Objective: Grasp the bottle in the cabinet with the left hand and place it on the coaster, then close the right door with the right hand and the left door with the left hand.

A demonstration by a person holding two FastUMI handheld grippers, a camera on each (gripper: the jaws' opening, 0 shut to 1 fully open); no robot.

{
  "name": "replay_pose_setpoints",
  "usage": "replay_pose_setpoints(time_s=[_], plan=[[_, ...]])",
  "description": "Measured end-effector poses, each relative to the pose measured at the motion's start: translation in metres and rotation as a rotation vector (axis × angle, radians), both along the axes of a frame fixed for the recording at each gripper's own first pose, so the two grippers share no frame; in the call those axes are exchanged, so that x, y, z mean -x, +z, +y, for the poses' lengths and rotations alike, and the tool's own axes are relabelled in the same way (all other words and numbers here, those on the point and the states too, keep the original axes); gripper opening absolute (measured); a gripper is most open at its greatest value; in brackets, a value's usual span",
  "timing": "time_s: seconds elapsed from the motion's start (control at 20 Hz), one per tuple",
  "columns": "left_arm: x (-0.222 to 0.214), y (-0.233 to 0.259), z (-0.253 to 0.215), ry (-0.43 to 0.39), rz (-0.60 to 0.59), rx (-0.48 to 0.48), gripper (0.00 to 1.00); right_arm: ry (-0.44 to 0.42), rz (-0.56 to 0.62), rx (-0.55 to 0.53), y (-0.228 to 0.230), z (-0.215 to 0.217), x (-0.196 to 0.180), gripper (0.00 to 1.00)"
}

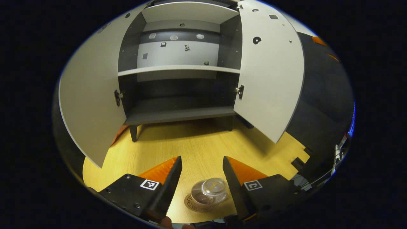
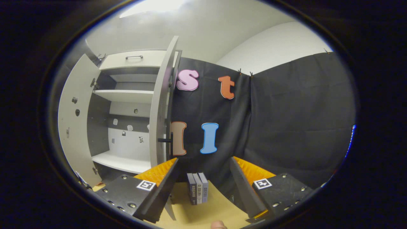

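One bottle (image 1: 210, 190) on one coaster (image 1: 198, 203), near worktop (image 1: 197, 146). Two cabinet doors open: left door (image 1: 92, 105), right door (image 1: 270, 73). Left claw (image 1: 202, 167) and right claw (image 2: 203, 167) both spread, empty.

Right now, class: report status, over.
Left gripper open above clear plastic bottle on round coaster. Right gripper open. Both grey cabinet doors open.

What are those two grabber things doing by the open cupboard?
A person holds one gripper in each hand. The clear plastic bottle stands on the round brown coaster on the wooden table, between the open left gripper fingers. The grey cabinet's right door and left door are open. The right gripper is open too.
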State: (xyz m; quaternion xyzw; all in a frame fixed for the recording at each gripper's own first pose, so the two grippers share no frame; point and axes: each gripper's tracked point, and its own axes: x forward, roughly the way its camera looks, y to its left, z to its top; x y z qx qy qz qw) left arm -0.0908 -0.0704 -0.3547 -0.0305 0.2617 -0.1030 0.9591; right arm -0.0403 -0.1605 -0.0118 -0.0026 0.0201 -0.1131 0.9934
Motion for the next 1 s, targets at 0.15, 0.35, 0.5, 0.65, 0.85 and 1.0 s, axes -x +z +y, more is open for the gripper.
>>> replay_pose_setpoints(time_s=[0.15, 0.35, 0.5, 0.65, 0.85, 1.0], plan=[[-0.008, 0.041, 0.001, 0.012, -0.076, 0.01, 0.82, 0.002, 0.001, -0.005, -0.001, 0.001, 0.0, 0.94], [-0.029, 0.117, 0.004, 0.036, -0.229, 0.01, 0.81, 0.007, 0.005, 0.002, -0.003, 0.002, -0.001, 0.96], [-0.053, 0.174, 0.007, 0.067, -0.363, 0.029, 0.81, 0.012, 0.005, 0.003, -0.005, 0.004, -0.001, 0.96], [-0.058, 0.231, 0.017, 0.111, -0.448, 0.054, 0.93, 0.02, 0.005, 0.001, -0.006, 0.007, -0.004, 0.94], [-0.062, 0.288, 0.047, 0.198, -0.514, 0.022, 0.95, 0.033, -0.001, 0.0, -0.006, 0.009, -0.009, 0.94], [-0.055, 0.322, 0.082, 0.293, -0.533, -0.024, 0.97, 0.053, 0.001, -0.01, -0.01, 0.015, -0.019, 0.94]])
